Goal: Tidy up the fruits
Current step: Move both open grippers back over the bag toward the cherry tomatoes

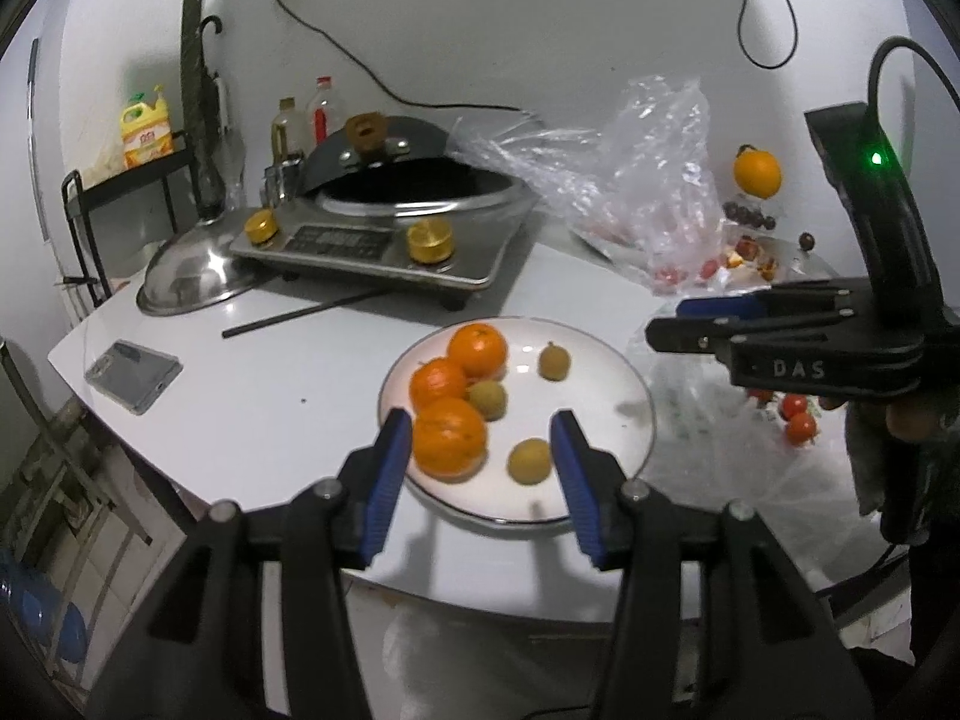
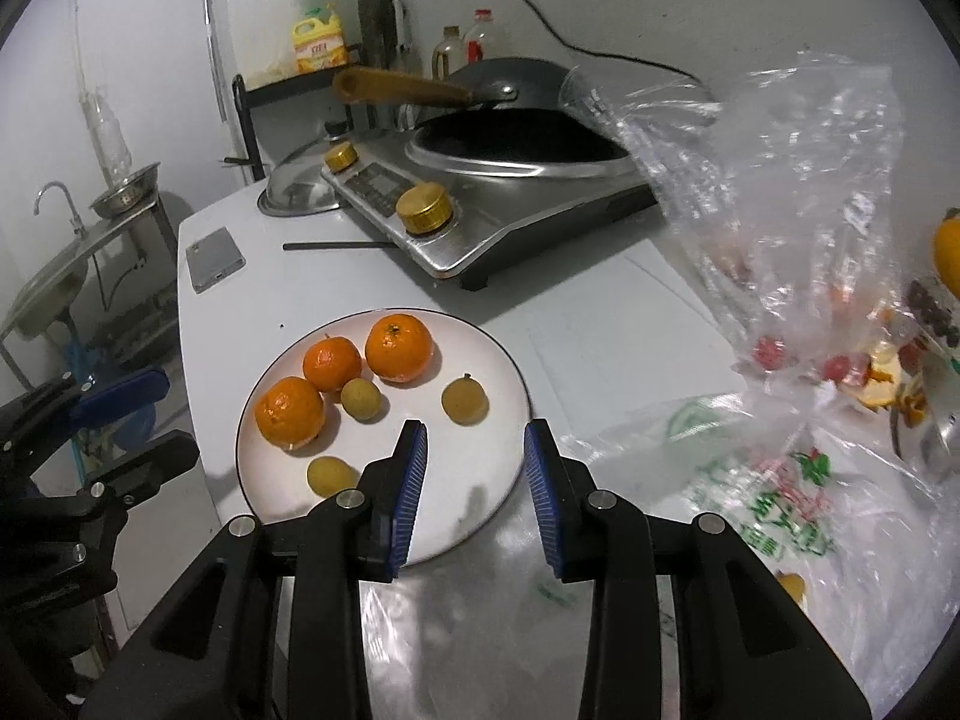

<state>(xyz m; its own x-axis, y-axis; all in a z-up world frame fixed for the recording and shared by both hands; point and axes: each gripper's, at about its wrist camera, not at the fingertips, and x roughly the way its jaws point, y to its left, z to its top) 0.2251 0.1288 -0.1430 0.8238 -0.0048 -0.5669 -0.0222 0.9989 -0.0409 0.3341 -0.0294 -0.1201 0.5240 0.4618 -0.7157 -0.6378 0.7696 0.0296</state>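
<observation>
While both claws hang apart, empty, fruit lies on plate (image 1: pixel 624 396) below left claw (image 1: pixel 483 429).

The plate (image 2: pixel 504 360) is lying on the table (image 2: pixel 600 324) directly ahead of the right hand-held gripper (image 2: pixel 474 480), carrying three oranges (image 2: pixel 399 347) left of centre; the stove (image 2: pixel 510 222) is sitting behind, the bags (image 2: pixel 780 240) right.

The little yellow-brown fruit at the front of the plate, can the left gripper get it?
Probably yes. The left gripper hangs open just above that fruit, with nothing covering it, though an orange sits close beside.
</observation>
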